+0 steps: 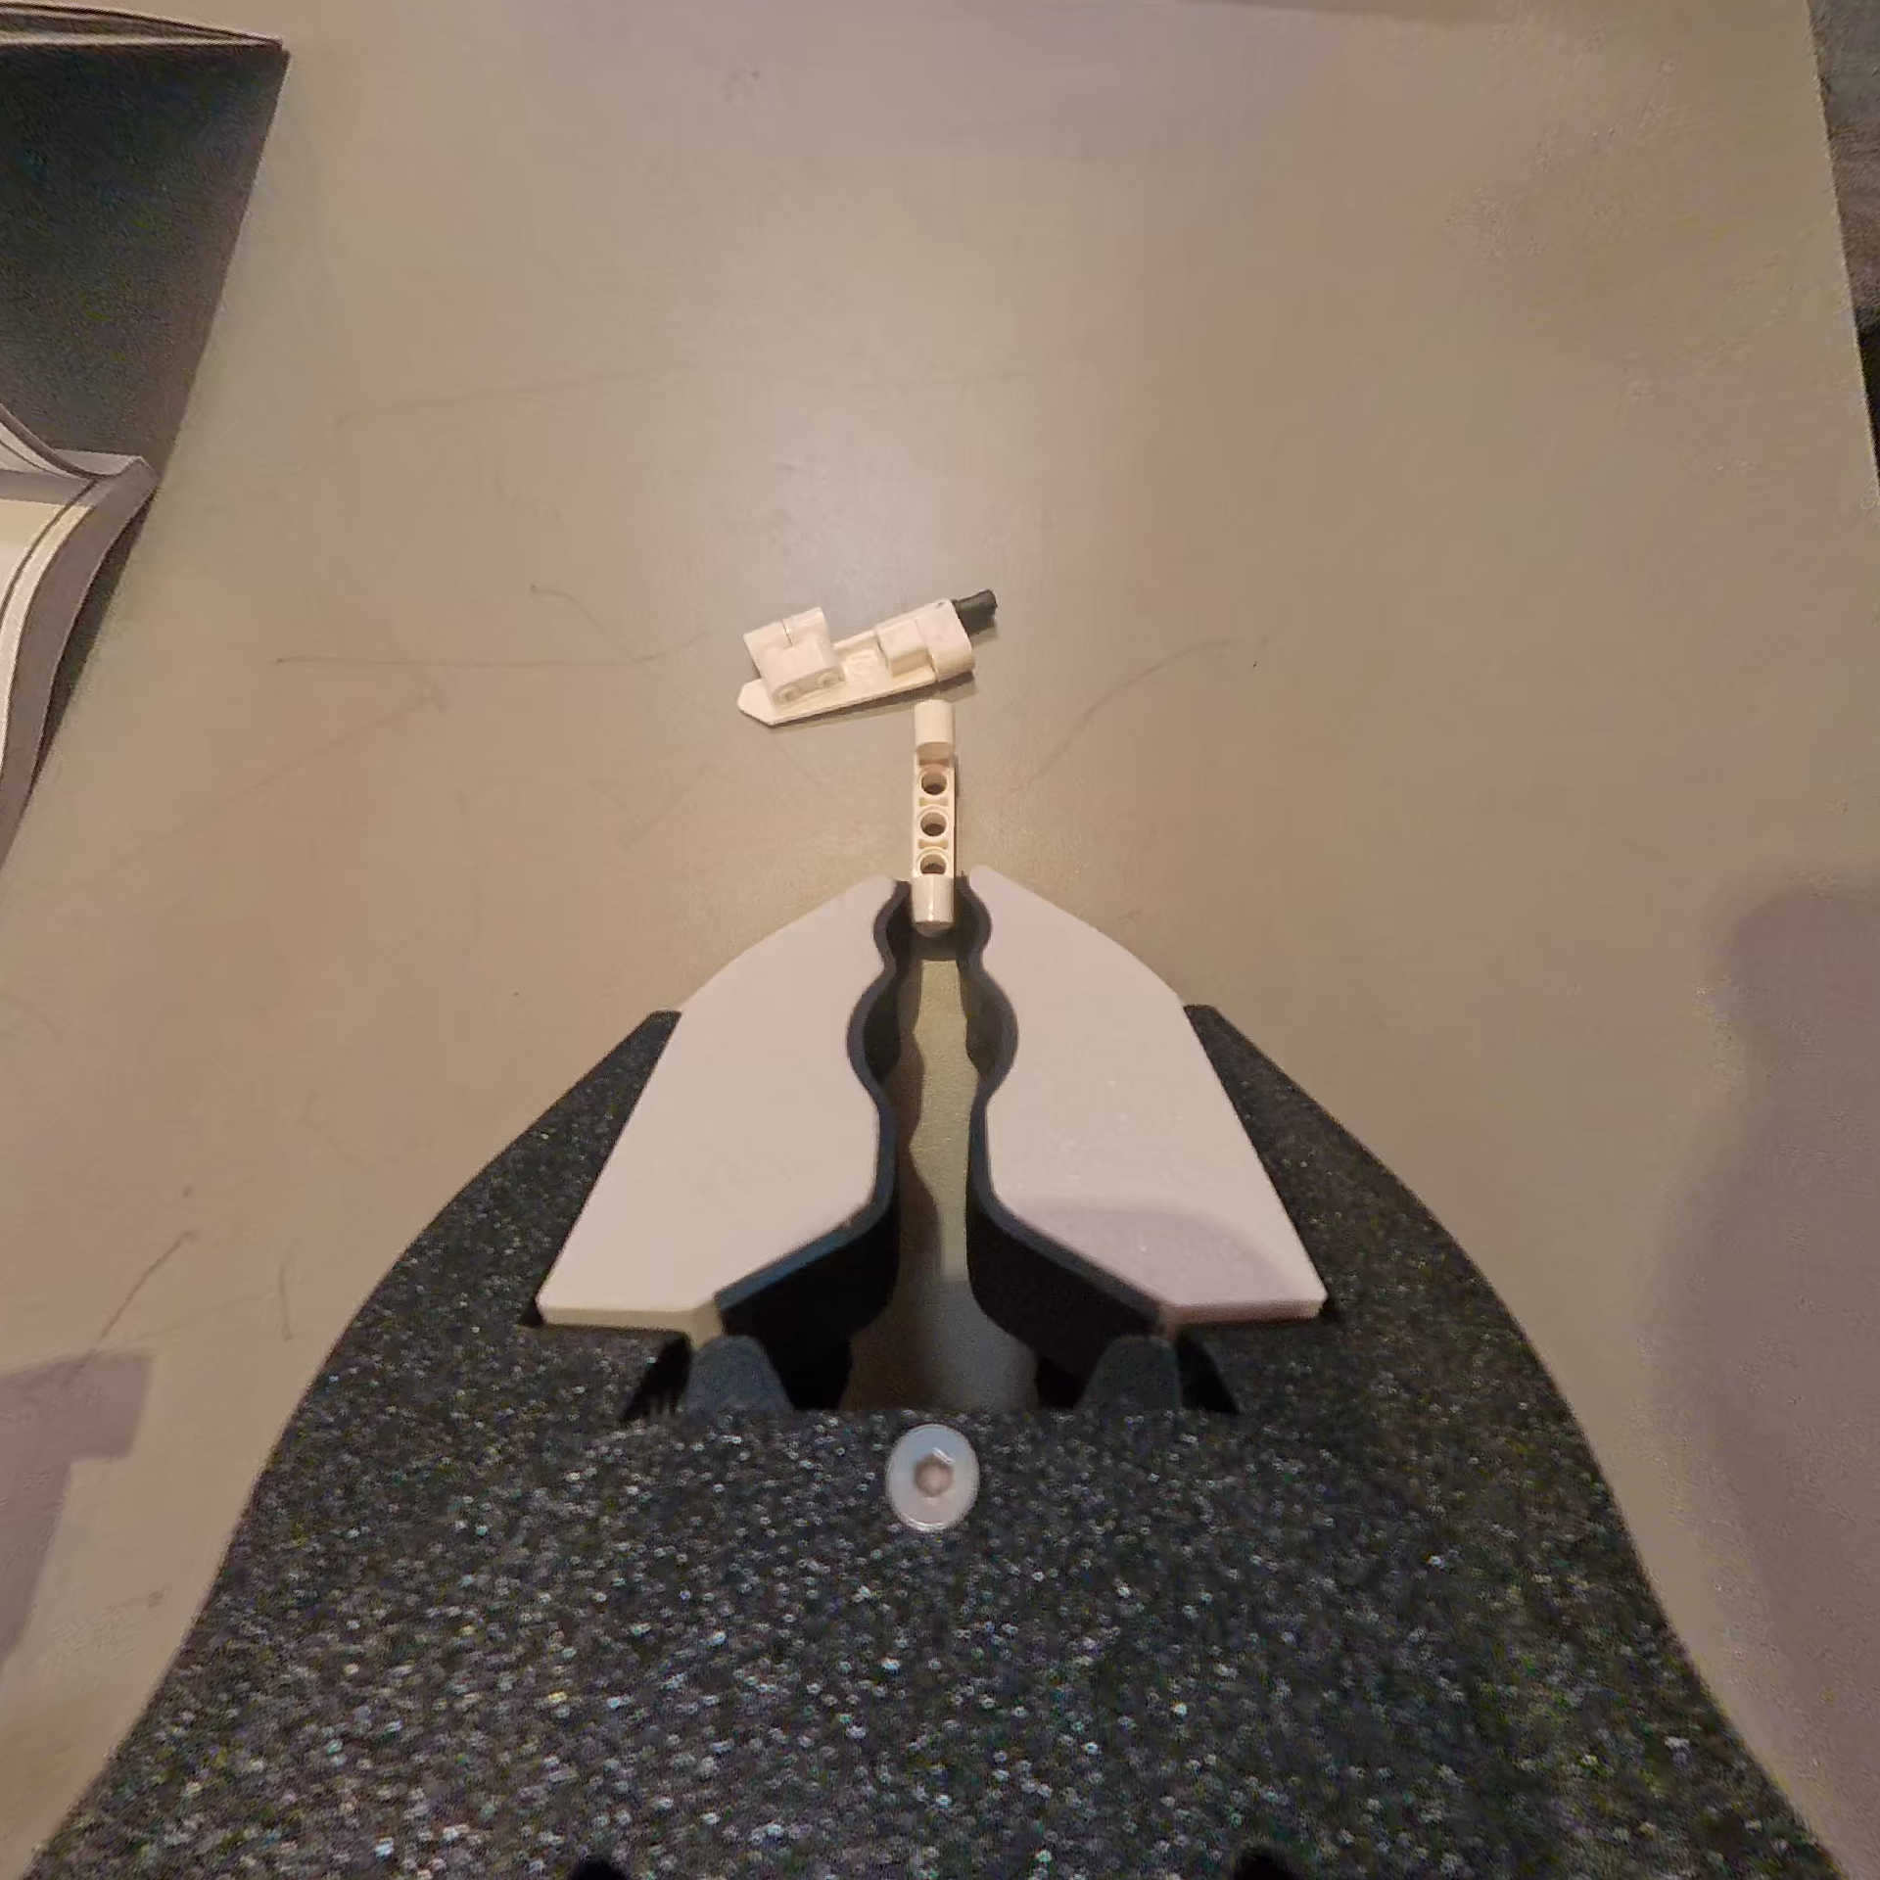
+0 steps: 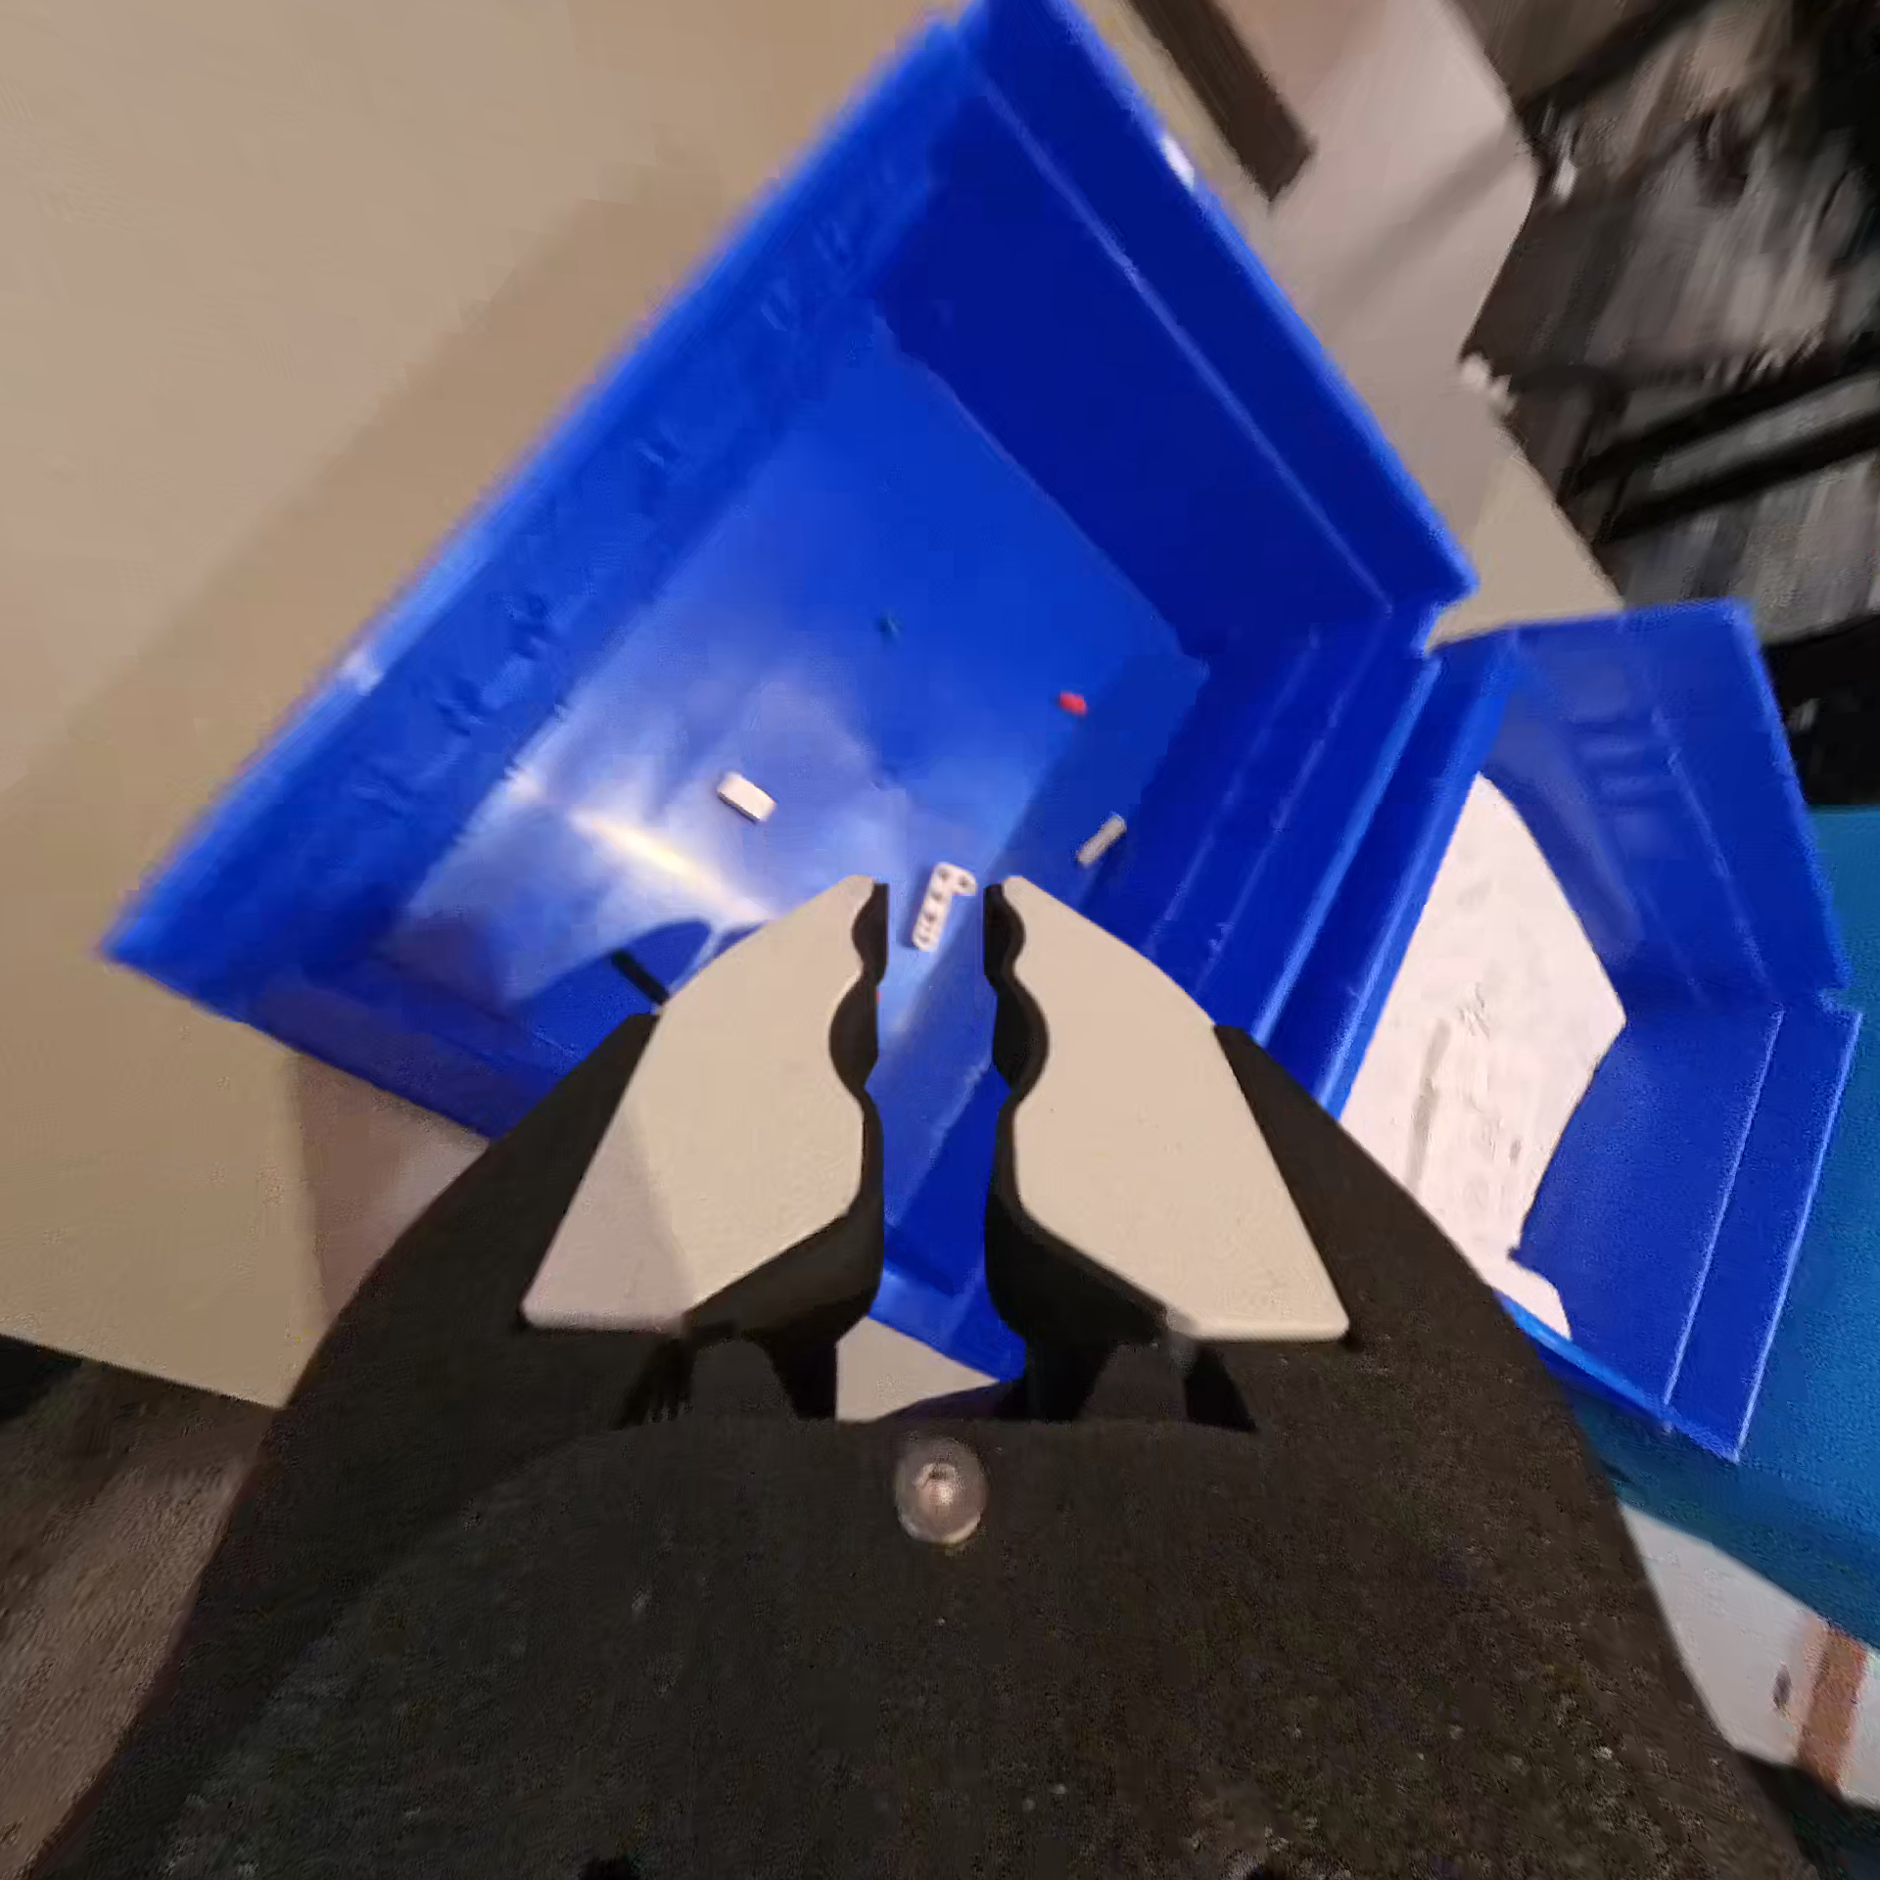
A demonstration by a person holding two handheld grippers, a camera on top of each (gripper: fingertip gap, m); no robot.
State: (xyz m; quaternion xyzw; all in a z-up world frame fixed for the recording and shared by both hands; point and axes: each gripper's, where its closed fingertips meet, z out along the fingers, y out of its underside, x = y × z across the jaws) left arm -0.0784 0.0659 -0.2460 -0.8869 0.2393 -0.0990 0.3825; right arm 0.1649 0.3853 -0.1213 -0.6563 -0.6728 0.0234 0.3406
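Left gripper (image 1: 933, 895) level, pinching white beam (image 1: 932, 814).

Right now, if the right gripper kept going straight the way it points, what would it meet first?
Probably the small white L-shaped beam with holes, lying on the floor of the big blue plastic bin, in line with the open right gripper; depth is unclear.
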